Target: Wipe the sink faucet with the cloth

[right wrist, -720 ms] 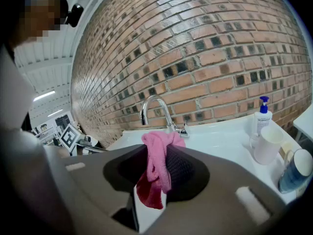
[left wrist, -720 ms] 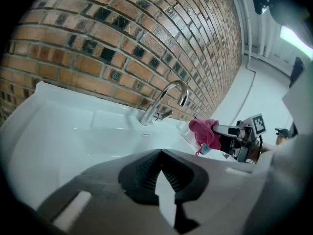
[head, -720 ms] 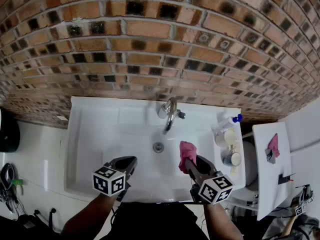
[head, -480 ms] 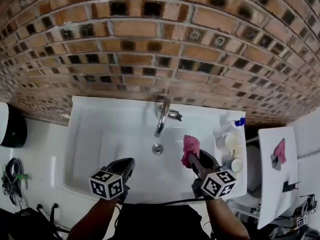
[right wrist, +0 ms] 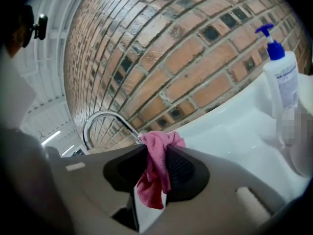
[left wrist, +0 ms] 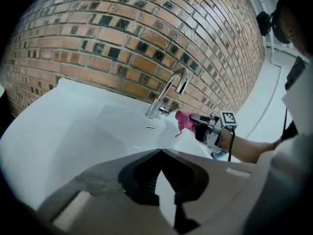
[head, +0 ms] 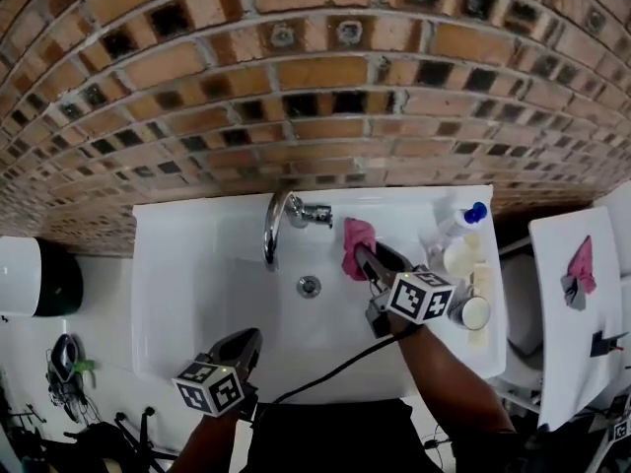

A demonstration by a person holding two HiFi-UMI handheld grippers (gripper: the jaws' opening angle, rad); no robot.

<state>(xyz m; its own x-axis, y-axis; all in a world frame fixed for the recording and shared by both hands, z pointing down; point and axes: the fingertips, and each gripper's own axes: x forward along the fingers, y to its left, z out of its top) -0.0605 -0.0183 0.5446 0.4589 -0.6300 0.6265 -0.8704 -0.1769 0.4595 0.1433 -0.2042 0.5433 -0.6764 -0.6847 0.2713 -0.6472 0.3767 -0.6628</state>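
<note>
A chrome curved faucet [head: 279,223] stands at the back of the white sink [head: 187,284]; it also shows as the faucet [left wrist: 167,93] in the left gripper view and the faucet [right wrist: 105,123] in the right gripper view. My right gripper [head: 363,255] is shut on a pink cloth [head: 355,245], held just right of the faucet's handle, a little apart from it. The pink cloth [right wrist: 155,166] hangs bunched between the jaws. My left gripper [head: 243,347] hangs at the sink's near edge, shut and empty, with the left gripper [left wrist: 157,159] aimed across the basin.
A pump bottle [head: 455,225] with a blue top, a cup [head: 473,312] and jars stand on the sink's right ledge. A brick wall [head: 315,87] rises behind. The drain [head: 310,285] sits mid-basin. A white stand [head: 577,313] with another pink cloth is at right.
My right gripper has carried the pink cloth up and away from me, from the basin's near right to beside the faucet's handle. The left gripper has stayed near the front edge.
</note>
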